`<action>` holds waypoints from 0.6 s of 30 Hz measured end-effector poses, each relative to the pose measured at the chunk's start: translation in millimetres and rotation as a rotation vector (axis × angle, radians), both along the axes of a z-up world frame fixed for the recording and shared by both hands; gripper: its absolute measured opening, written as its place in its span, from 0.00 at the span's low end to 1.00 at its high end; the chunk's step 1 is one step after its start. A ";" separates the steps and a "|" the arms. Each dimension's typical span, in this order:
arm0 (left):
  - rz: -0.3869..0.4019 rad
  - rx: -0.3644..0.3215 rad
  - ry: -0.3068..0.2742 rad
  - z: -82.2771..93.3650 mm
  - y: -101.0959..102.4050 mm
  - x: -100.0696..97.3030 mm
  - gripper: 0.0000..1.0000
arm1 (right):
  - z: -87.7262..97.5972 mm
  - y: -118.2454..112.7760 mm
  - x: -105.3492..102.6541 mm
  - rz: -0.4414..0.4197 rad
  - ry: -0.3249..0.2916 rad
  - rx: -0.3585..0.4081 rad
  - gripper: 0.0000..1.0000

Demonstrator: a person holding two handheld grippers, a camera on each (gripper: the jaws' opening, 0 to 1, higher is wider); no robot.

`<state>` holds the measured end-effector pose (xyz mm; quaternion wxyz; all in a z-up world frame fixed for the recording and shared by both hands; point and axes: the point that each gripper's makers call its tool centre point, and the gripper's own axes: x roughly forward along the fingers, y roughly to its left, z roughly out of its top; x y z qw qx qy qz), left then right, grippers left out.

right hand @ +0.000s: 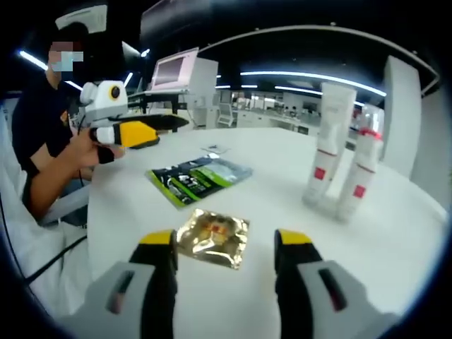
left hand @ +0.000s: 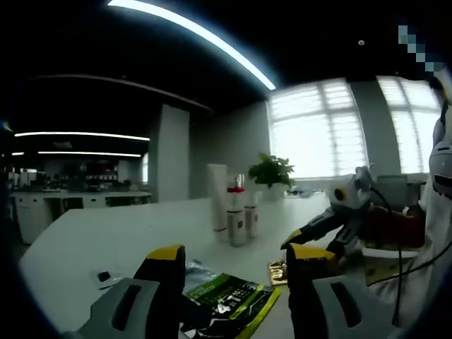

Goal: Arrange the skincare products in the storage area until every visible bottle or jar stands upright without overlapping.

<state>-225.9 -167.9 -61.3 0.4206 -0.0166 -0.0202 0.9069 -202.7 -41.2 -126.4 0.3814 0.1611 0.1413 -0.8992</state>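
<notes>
Closest to my right gripper [right hand: 224, 247] is a gold foil sachet [right hand: 213, 237], lying flat on the white table [right hand: 395, 240] just past the yellow tips. The jaws are spread wide with nothing between them, hanging above the tabletop. A bit further out there's a green and black packet [right hand: 199, 178], also flat, apart from the gold one. Off to the right side stand two white bottles with red labels [right hand: 343, 183], both upright, close together, and a tall white tube [right hand: 335, 116] rises right behind them. I can't tell if the bottles actually touch. On the left a person in a dark top sits by the table's edge, with a hand around my left gripper, whose yellow jaws [right hand: 138, 133] point across the table.

From the left gripper [left hand: 239, 258] view, my own jaws are released too, gap wide and holding nothing. The green and black packet [left hand: 226, 296] sits right between and just beyond them, with the gold sachet [left hand: 277, 271] peeking out by the right jaw. The right gripper [left hand: 311, 229] comes in from the right side, low over the table. Further back the bottles [left hand: 241, 219] stand upright mid-table beside the tall tube [left hand: 218, 196]. Way behind that is a potted plant [left hand: 271, 171] against bright windows.
</notes>
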 end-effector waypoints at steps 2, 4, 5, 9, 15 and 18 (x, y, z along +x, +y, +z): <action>0.001 -0.008 -0.011 -2.3 2.1 1.4 0.66 | -4.0 0.3 -0.6 0.004 -0.016 0.008 0.55; -0.006 -0.012 -0.012 -3.3 4.3 3.1 0.64 | -5.6 0.2 3.2 0.004 -0.024 0.003 0.54; -0.010 -0.009 -0.021 -4.4 6.2 3.1 0.65 | -5.1 -0.3 4.1 0.003 -0.024 0.001 0.54; -0.024 -0.025 -0.049 -13.1 13.0 3.2 0.65 | -2.5 -1.0 4.2 0.004 -0.019 -0.003 0.50; -0.049 -0.079 -0.060 -23.1 24.1 8.6 0.64 | -6.6 -2.8 5.5 0.011 -0.044 -0.003 0.45; -0.061 -0.094 -0.060 -25.6 27.4 10.8 0.64 | -7.3 -4.0 6.2 0.017 -0.050 -0.014 0.44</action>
